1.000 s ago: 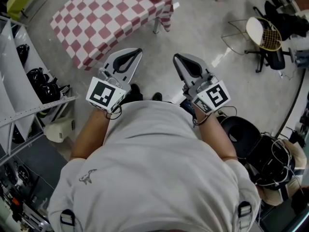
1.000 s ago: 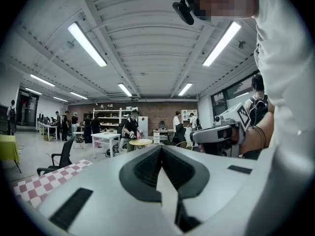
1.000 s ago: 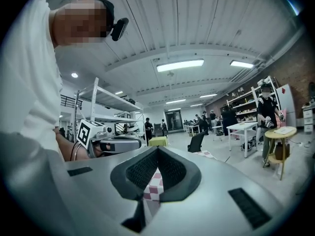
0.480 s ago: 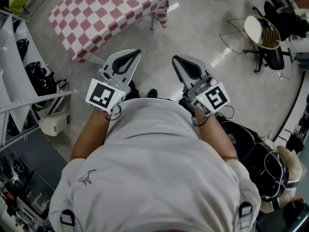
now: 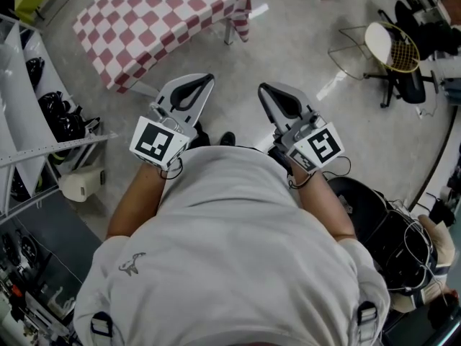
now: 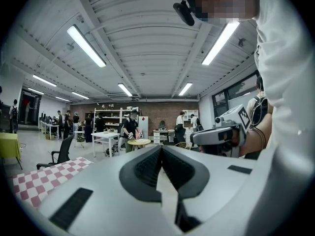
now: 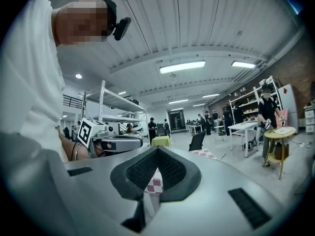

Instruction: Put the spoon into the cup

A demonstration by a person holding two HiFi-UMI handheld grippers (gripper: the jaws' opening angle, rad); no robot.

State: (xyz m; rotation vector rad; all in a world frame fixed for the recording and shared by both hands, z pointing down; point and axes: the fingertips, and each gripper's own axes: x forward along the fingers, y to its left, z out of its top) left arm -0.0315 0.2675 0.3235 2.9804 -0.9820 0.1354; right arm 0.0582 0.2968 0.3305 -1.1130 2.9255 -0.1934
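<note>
Head view looks steeply down, close above the left gripper [image 5: 207,78] and right gripper [image 5: 262,86]. Each gripper view faces level along its jaws. All views share the checked table [image 5: 151,20] ahead of both.

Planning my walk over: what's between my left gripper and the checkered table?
Only bare grey floor, in the head view, lies between the left gripper and the checkered table.

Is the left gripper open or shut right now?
Shut. In its own view, the left gripper has its two jaws touching at the tips, and nothing is held between them.
</note>
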